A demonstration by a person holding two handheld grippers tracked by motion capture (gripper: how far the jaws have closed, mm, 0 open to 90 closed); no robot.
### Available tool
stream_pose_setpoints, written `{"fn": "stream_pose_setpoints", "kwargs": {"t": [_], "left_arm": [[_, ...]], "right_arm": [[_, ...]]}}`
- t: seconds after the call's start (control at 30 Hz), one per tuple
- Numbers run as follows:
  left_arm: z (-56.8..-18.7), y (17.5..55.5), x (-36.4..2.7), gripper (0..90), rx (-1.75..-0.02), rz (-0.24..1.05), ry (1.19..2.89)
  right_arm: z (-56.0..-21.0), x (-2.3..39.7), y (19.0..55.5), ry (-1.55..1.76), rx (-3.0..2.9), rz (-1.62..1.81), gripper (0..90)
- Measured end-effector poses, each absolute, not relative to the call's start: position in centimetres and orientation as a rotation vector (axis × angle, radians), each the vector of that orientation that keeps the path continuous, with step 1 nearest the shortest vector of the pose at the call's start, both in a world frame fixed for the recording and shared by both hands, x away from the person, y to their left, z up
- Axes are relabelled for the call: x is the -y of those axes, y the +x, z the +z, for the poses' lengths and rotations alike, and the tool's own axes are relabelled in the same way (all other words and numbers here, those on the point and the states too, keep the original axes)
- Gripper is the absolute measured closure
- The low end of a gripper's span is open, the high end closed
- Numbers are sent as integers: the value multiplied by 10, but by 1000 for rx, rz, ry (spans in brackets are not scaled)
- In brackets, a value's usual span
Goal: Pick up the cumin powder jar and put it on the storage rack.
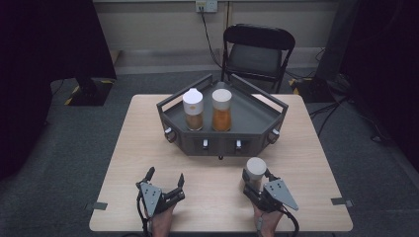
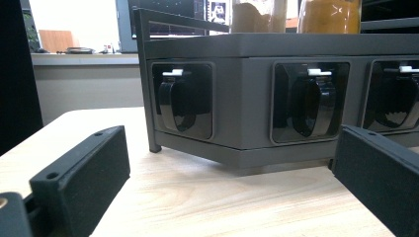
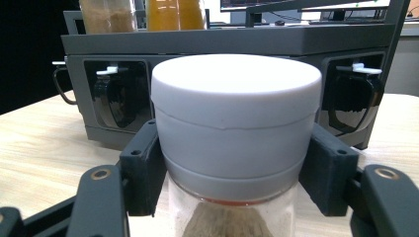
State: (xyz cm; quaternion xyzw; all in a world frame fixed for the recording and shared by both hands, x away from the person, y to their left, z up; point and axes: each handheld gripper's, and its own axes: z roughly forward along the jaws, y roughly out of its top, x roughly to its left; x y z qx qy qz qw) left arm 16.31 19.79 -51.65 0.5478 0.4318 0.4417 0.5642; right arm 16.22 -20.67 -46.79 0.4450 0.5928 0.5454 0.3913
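A person's right hand-held gripper [image 1: 254, 185] clamps its jaws on a white-capped jar [image 1: 256, 171] standing on the worktop [image 1: 138, 148], just in front of a grey angular rack [image 1: 267, 140]. In the right gripper view the jaw pads press against the lower band of the jar's cap [image 3: 236, 118], one on either side, with pale powder visible through the glass below. The jar's base is hidden from the cameras, so whether it rests on the wood or has just cleared it cannot be told for sure.

The left hand-held gripper [image 1: 165, 178] rests on the near left of the worktop, jaws spread wide and holding nothing; the left gripper view looks between its pads [image 2: 81, 168] at the rack's front face and its row of dark hooked latches [image 2: 184, 101].

Two jars already stand side by side in the rack's tray: a brown-filled jar [image 1: 193, 109] and an orange-filled jar [image 1: 221, 109], both capped in white. Judged from this layout, the work appears to be loading the jars into the tray, with two placed and a third gripped. What remains is the lift over the rack's rail, the setting down on the bare tray floor to the right of the pair, and the release.
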Motion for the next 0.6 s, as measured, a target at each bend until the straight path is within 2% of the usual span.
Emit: {"fn": "stream_pose_setpoints", "kwargs": {"t": [0.6], "left_arm": [[-516, 163, -198, 6, -1016, 1040, 1289]], "right_arm": [[-454, 206, 161, 1120, -1516, 1394, 338]]}}
